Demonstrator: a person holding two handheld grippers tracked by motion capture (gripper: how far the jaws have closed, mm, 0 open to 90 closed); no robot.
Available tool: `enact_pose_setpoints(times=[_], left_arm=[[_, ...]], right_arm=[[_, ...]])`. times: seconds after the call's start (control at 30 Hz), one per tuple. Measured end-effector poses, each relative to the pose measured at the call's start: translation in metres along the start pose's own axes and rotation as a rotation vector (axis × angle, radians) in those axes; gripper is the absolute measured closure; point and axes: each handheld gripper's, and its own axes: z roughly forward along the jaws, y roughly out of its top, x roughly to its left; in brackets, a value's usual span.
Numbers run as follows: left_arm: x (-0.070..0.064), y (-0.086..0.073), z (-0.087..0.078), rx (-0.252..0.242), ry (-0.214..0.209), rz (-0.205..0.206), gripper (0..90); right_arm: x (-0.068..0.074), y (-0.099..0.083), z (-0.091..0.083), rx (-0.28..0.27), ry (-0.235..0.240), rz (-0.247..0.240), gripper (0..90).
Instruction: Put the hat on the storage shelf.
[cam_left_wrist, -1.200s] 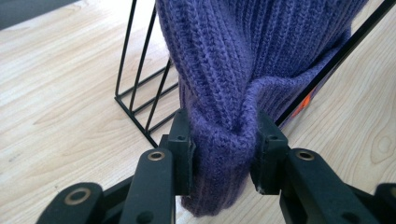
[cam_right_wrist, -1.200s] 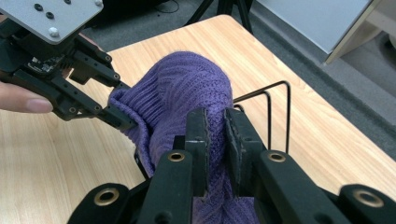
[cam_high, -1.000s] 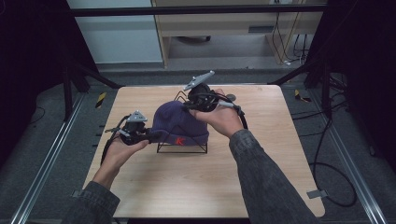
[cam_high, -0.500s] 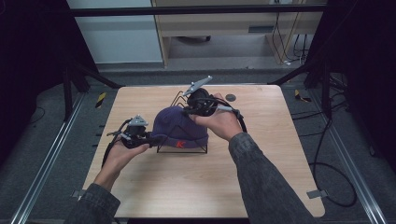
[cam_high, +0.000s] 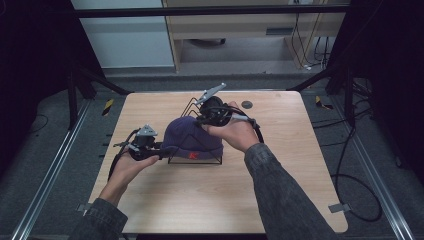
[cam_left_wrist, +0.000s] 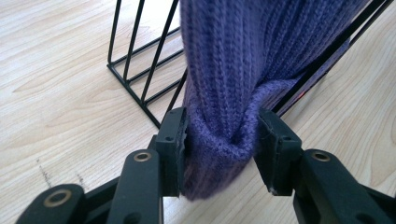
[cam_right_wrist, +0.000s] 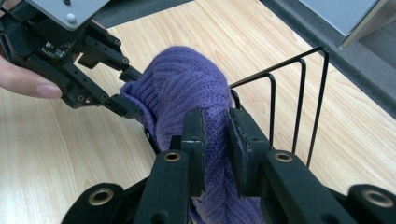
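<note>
Both grippers clamp one purple ribbed knit beanie (cam_high: 192, 140) draped over a black wire rack (cam_high: 186, 109): left gripper (cam_left_wrist: 219, 140) pinches its brim, right gripper (cam_right_wrist: 216, 140) its crown.

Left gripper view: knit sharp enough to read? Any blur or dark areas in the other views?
Left gripper view: evenly lit, ribs of the purple beanie crisp, no glare. Right gripper view: beanie and wire rack sharp, the jaws at the bottom edge slightly soft. High view: table well lit, surroundings fall into near black, image soft and grainy.

A light wooden table (cam_high: 300, 170) carries a black wire rack (cam_high: 197, 159) near its middle and a small dark disc (cam_high: 246, 104) near its far edge
</note>
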Motion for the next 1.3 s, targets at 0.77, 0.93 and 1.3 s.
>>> enact_pose_setpoints(times=[0.77, 0.93, 1.3], left_arm=[[0.006, -0.025, -0.022, -0.059, 0.164, -0.050, 39.5], [0.012, -0.039, -0.024, -0.062, 0.214, -0.103, 23.4], [0.023, -0.062, -0.013, 0.026, 0.245, -0.173, 11.8]], right_arm=[[0.004, 0.002, -0.009, -0.020, -0.010, -0.002, 74.4], [0.003, 0.002, -0.012, -0.020, -0.030, 0.008, 68.1], [0.002, -0.003, -0.027, -0.033, -0.069, 0.026, 54.4]])
